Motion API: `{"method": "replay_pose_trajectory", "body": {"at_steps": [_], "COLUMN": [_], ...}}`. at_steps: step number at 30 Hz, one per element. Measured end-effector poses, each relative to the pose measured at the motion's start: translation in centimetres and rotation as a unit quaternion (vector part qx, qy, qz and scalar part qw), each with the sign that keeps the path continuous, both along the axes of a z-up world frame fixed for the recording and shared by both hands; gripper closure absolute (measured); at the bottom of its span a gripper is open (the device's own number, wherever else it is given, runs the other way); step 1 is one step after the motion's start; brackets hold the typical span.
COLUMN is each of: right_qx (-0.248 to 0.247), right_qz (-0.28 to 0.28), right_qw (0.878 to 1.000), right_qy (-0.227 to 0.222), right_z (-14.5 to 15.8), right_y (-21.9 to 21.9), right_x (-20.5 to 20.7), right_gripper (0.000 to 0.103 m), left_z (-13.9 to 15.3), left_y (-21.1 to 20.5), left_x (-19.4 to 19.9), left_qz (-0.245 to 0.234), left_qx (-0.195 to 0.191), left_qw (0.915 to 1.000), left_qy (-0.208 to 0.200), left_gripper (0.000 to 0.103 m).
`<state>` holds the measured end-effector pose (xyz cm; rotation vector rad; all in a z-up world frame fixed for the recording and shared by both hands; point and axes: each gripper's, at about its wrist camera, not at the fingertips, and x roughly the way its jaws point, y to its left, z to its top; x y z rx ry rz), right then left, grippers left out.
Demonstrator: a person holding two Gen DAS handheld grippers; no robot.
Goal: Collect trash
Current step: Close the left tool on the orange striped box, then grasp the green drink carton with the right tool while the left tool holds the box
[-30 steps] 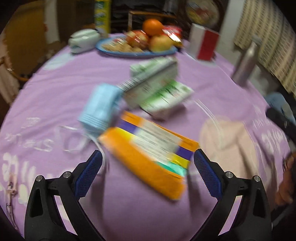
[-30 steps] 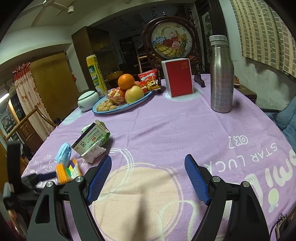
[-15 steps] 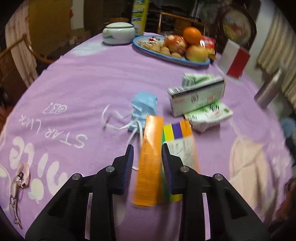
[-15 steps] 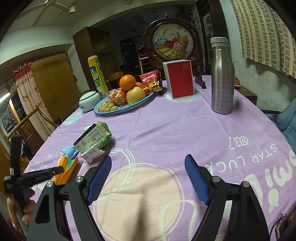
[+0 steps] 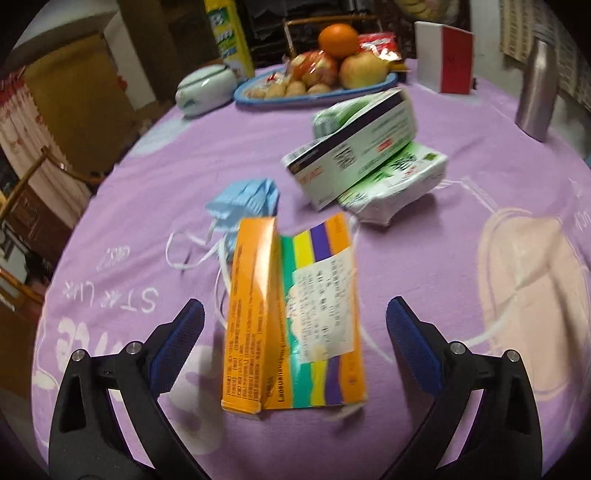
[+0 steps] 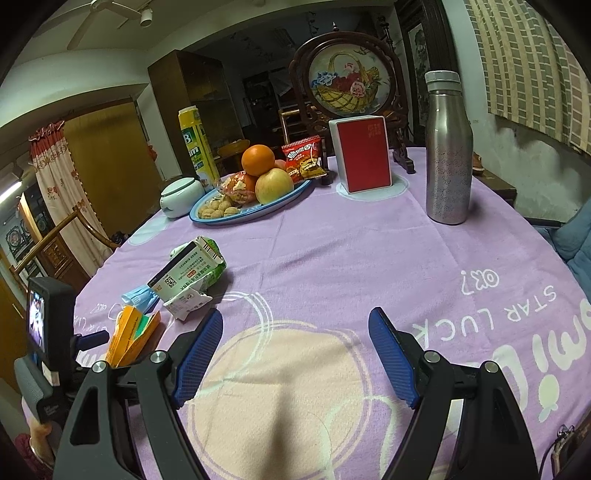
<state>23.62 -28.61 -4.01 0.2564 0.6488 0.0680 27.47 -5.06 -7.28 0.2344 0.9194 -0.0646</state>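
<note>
Your left gripper [image 5: 294,334] pinched the orange medicine box [image 5: 291,317] half a sec ago, now jaws are opening, box loose on the counter [image 5: 480,184] between them — re-grab; right gripper [image 6: 295,354] released, idle.

I see home dining room: round table [image 6: 332,251], fruit plate [image 6: 255,208], ceiling fan [image 6: 110,11], wooden cabinets [image 6: 188,110].
</note>
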Motion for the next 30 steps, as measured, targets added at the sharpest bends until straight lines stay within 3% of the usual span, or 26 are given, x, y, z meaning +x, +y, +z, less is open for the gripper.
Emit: {"method": "replay_pose_trajectory", "body": {"at_steps": [1,2,3,8,10,18,22,30], "right_qx": [-0.001,-0.001,-0.001,0.009,0.011,0.017,-0.012,0.022], "right_qz": [0.000,0.000,0.000,0.010,0.022,0.120,0.128,0.108], "right_qw": [1.000,1.000,1.000,1.000,1.000,0.992,0.991,0.989], "right_qy": [0.000,0.000,0.000,-0.001,-0.004,0.022,0.042,0.094], "right_z": [0.0,0.0,0.0,-0.2,-0.3,-1.1,-1.0,-2.7], "right_y": [0.0,0.0,0.0,0.0,0.2,4.7,8.4,12.0], "right_x": [0.0,0.1,0.1,0.1,0.1,1.3,3.8,10.7], "right_gripper": [0.023,0.023,0.023,0.023,0.023,0.024,0.025,0.025], "left_z": [0.2,0.6,0.8,4.6,5.4,5.1,5.1,5.2], "left_y": [0.5,1.2,1.7,4.8,5.6,6.9,7.2,8.8], "left_x": [0.1,0.1,0.0,-2.0,-2.6,-1.7,-1.8,-1.5], "left_qz": [0.003,0.000,-0.002,-0.004,-0.003,0.035,0.038,0.050], "left_qx": [-0.017,-0.043,-0.058,-0.161,-0.184,-0.208,-0.210,-0.245], "left_qw": [0.9999,0.9991,0.9983,0.9848,0.9797,0.9758,0.9756,0.9674], "left_qy": [0.002,0.004,0.004,-0.065,-0.081,-0.056,-0.050,-0.040], "left_gripper": [0.017,0.041,0.047,0.049,0.049,0.048,0.048,0.048]}}
